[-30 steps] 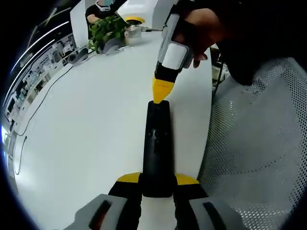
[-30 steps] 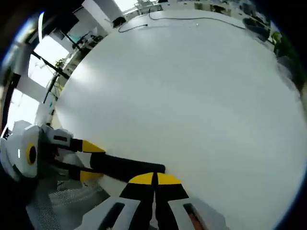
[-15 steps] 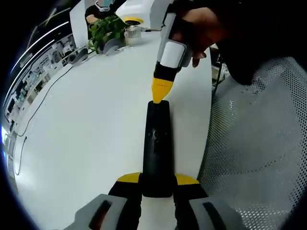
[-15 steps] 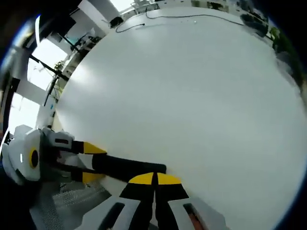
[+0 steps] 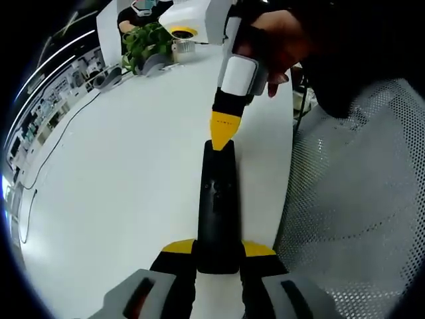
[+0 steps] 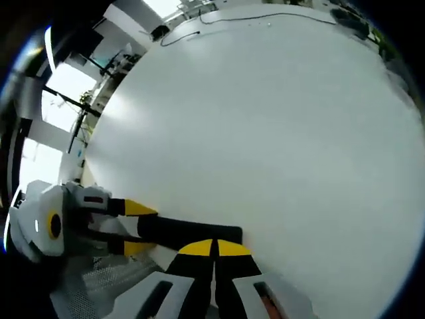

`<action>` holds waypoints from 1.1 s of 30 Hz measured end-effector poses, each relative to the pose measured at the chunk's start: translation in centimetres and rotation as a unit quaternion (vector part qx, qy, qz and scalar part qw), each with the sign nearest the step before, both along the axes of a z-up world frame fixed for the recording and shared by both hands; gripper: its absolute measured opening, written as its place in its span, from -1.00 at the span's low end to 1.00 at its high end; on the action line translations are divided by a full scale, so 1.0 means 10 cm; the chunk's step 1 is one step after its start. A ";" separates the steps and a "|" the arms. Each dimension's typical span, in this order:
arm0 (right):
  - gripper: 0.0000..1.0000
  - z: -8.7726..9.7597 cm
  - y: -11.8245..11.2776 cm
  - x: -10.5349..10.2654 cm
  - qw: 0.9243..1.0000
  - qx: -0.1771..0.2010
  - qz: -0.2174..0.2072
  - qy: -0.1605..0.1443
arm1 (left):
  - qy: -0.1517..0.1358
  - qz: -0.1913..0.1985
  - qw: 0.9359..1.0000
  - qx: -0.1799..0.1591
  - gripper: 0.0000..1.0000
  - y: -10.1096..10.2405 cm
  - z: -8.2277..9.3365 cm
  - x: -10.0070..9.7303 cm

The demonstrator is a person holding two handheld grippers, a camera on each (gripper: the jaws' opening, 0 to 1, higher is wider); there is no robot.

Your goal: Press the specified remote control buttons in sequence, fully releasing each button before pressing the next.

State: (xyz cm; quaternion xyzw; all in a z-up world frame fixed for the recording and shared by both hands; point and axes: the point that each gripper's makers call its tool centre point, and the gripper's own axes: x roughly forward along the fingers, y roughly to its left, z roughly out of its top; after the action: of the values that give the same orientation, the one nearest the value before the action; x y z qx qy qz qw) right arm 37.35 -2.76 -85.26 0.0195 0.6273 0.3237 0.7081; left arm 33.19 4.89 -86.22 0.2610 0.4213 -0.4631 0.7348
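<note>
**Left gripper holds the remote, right gripper's tip at its far end**

The left gripper [image 5: 218, 256] reaches forward low over the white table [image 5: 119, 179], its yellow-tipped jaws clamped on the near end of the black remote [image 5: 218, 199], which lies lengthwise on the table near its edge. In the left gripper view the right gripper [image 5: 223, 129] comes down steeply from above, held in a person's hand [image 5: 275, 40], its jaws pressed together into one yellow point that meets the remote's far end.

The left gripper view also takes in a potted plant [image 5: 143, 40] at the table's far side and a mesh chair [image 5: 358, 199] beside the table. The right gripper view looks across the bare tabletop to a cable [image 6: 252, 16] at its far edge.
</note>
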 end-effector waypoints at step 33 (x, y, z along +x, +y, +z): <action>-1.00 0.00 0.00 0.01 0.999 0.009 -0.026 0.016 | 0.000 -0.001 1.000 0.001 -0.51 0.00 -0.01 0.01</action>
State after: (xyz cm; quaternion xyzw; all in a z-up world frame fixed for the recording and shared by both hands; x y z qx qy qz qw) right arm 37.46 -2.79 -85.22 0.0479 0.6347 0.3103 0.7061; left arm 33.27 4.90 -86.28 0.2625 0.4213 -0.4634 0.7340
